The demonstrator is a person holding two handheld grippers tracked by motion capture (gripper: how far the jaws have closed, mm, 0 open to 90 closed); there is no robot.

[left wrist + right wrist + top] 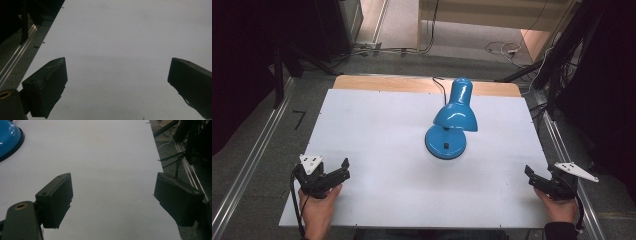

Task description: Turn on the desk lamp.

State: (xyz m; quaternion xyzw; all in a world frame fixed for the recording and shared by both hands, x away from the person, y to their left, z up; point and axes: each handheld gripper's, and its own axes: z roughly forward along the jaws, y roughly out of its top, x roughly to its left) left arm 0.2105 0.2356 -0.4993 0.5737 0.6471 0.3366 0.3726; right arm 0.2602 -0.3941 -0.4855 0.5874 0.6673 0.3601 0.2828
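A glossy blue desk lamp (452, 122) stands upright near the middle of the white table (377, 135), its shade tilted toward me over a round base, its black cord running off the far edge. The lamp's base (8, 138) also peeks into the right gripper view at the top left. My left gripper (343, 169) rests at the near left of the table, jaws wide apart with nothing between them (117, 75). My right gripper (532, 176) sits at the near right edge, also open and empty (113, 192). Both are well short of the lamp.
The white board lies on a wooden tabletop (362, 81) that shows along the far edge. Metal rails (257, 145) run along both sides of the table. Cables (502, 49) lie on the floor beyond.
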